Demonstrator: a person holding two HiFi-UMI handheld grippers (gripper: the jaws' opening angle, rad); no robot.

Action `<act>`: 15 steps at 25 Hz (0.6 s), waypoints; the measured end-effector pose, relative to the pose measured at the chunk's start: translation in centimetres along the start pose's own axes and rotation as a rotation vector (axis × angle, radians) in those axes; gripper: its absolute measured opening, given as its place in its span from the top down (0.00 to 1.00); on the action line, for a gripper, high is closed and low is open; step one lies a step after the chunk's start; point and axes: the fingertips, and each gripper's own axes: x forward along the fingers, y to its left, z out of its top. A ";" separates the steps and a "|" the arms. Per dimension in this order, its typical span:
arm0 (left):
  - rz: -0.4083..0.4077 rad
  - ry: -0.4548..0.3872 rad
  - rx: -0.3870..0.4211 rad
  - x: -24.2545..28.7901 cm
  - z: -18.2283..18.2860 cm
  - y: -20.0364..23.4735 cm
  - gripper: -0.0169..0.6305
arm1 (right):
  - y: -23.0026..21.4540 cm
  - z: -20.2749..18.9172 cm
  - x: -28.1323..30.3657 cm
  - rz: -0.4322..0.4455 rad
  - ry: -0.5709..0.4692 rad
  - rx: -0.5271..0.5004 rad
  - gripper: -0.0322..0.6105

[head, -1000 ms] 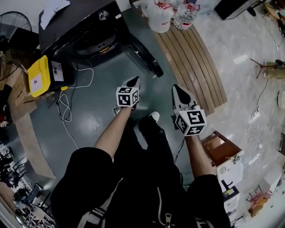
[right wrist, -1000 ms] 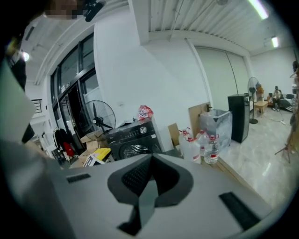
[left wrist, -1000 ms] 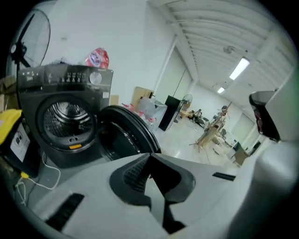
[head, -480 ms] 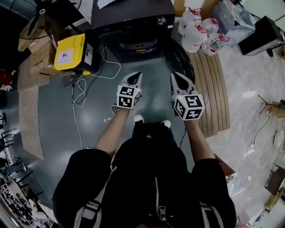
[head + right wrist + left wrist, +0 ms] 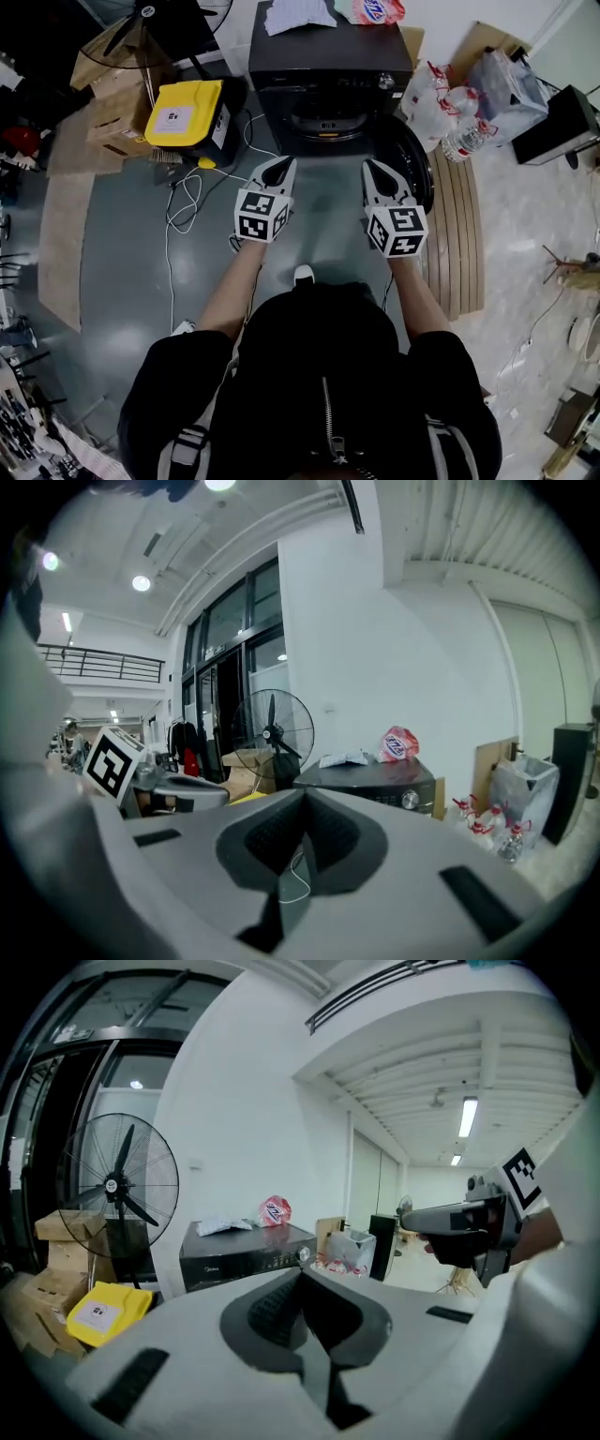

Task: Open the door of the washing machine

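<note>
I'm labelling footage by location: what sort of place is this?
Probably a workshop or storage area, not a home: the washing machine stands beside cardboard boxes, a pedestal fan and packs of water bottles.

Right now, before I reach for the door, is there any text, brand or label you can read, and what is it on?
No text can be read with certainty.
Washing machine: small light brand mark on the front panel, too small to read.
Red-and-white bag on top of the machine: blue logo, blurred.
Yellow box: white label with dark print, too small to read.
</note>
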 end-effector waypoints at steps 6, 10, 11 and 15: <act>-0.002 -0.054 -0.020 -2.6 1.2 1.7 0.97 | 2.1 0.5 0.6 -0.010 -0.008 -0.021 0.95; -0.007 -0.067 -0.017 -3.6 1.4 2.4 0.97 | 3.2 0.9 1.0 -0.012 -0.017 -0.022 0.95; -0.006 -0.070 -0.013 -3.7 1.5 2.6 0.97 | 3.4 1.0 1.1 -0.011 -0.019 -0.024 0.95; -0.010 -0.074 -0.008 -3.8 1.6 2.8 0.97 | 3.6 1.1 1.4 -0.017 -0.018 -0.029 0.95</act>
